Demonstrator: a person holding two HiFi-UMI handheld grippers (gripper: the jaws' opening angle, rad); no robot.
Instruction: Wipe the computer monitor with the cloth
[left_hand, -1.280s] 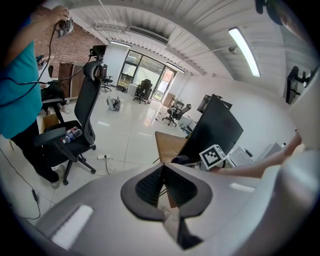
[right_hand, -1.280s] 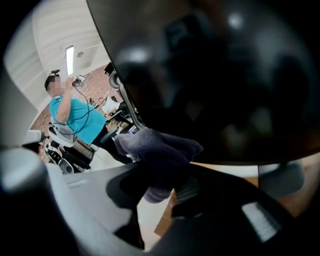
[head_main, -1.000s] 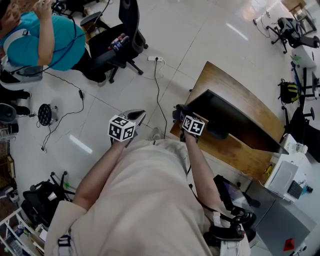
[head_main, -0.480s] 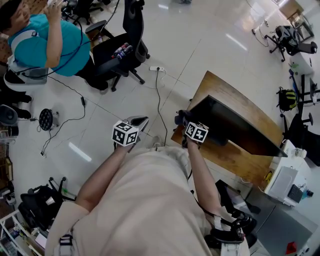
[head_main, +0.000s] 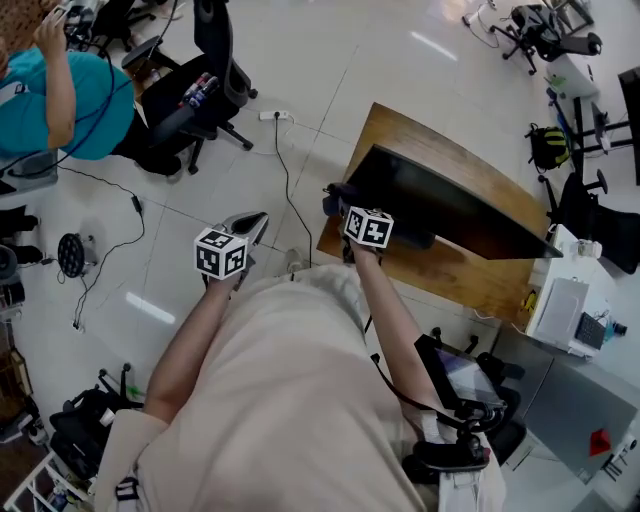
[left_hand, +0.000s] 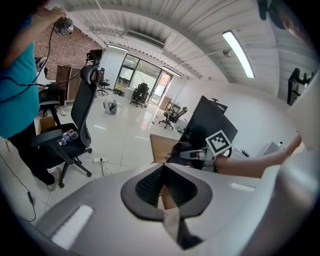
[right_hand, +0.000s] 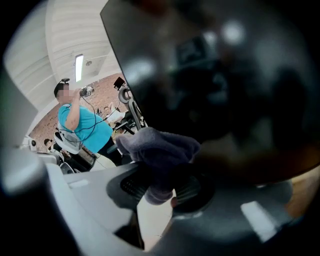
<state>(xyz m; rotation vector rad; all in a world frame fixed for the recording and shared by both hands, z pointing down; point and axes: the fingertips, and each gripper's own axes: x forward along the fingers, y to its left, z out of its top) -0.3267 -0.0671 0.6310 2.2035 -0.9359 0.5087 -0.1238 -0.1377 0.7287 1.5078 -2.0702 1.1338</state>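
A black computer monitor (head_main: 445, 205) stands on a wooden desk (head_main: 480, 285); its dark screen (right_hand: 215, 75) fills the right gripper view. My right gripper (head_main: 335, 203) is shut on a dark grey cloth (right_hand: 157, 150), and the cloth (head_main: 335, 195) is pressed against the monitor's left edge. The left gripper (head_main: 248, 228) hangs over the floor to the left of the desk, shut with nothing in it. In the left gripper view the monitor (left_hand: 207, 125) and the cloth (left_hand: 180, 150) show beyond its jaws.
A black office chair (head_main: 195, 90) stands at the back left, next to a person in a teal shirt (head_main: 60, 95). Cables and a power strip (head_main: 272, 115) lie on the tiled floor. White equipment (head_main: 565, 315) sits right of the desk.
The right gripper with the cloth stays at the monitor's left edge. My head has shifted, so the whole scene slid left and up in the head view.
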